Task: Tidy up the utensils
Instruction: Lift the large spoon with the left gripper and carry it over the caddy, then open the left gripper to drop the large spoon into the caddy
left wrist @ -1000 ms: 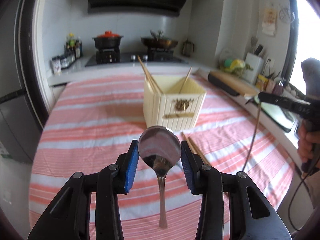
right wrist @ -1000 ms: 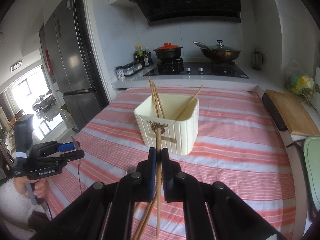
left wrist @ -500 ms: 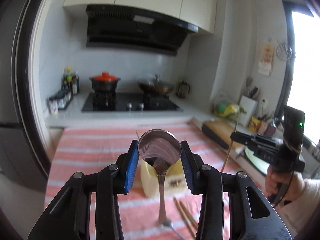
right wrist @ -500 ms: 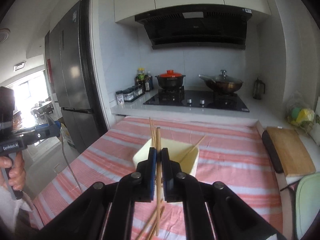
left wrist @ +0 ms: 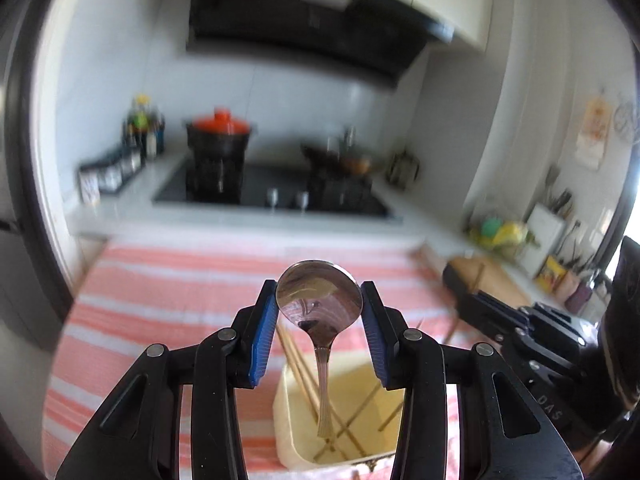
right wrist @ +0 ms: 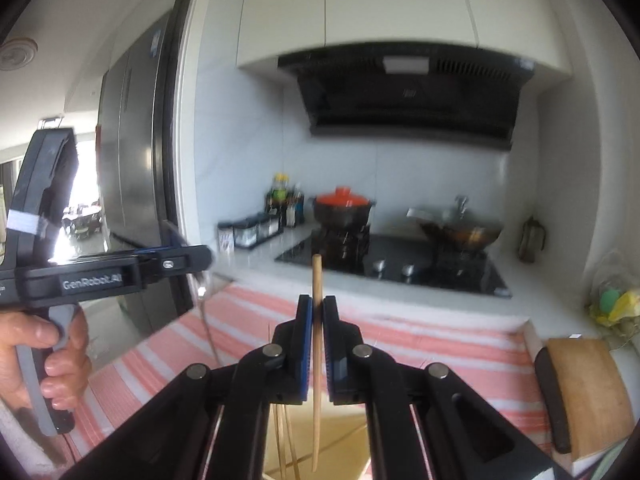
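Left gripper point(left wrist: 319, 316): black two-finger tool with blue pads, clamped on the bowl of a shiny metal spoon point(left wrist: 320, 300); a bare hand point(right wrist: 44, 356) grips its handle in the right wrist view.
Spoon: bowl up between the pads, handle hanging straight down, its tip over the open mouth of the box.
Right gripper point(right wrist: 317, 320): same black build, blue pads pinched on a single pale wooden chopstick point(right wrist: 317, 364).
Chopstick: upright, top end standing above the pads, lower end reaching down over the box interior; whether it touches the bottom cannot be told.
Utensil box point(left wrist: 288, 432): cream plastic, rectangular, open-topped, standing on the cloth directly below both grippers; several wooden chopsticks point(left wrist: 304, 376) already lean crossed inside it.
Tablecloth point(left wrist: 160, 300): pink and white stripes, covering the table.
Background: black hob with an orange-lidded black pot point(left wrist: 218, 136), blurred.
Right edge: wooden cutting board point(right wrist: 588, 392) beside the cloth.
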Action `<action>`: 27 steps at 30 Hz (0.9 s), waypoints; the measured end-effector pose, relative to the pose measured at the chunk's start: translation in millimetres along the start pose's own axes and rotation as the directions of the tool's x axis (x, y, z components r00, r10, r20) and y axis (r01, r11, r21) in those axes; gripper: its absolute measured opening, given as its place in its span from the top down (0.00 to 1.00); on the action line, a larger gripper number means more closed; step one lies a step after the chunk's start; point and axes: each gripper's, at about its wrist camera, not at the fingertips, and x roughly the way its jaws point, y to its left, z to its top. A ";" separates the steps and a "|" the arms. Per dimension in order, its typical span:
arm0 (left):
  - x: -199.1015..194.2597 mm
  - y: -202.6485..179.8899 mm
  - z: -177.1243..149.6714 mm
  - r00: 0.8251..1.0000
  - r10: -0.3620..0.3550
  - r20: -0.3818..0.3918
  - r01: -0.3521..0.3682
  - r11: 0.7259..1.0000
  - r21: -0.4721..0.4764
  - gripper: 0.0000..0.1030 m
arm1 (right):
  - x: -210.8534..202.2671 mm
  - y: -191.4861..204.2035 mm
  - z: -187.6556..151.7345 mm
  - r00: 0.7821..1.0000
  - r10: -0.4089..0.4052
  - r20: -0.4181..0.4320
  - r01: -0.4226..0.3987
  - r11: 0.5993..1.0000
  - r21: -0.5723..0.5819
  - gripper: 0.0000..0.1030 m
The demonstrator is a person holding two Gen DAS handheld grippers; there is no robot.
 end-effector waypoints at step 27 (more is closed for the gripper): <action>-149.8 -0.1 -149.3 0.971 0.033 -0.235 0.007 0.986 0.166 0.07 | -146.0 7.0 -52.6 0.981 0.004 -0.193 -0.012 0.999 -0.040 0.39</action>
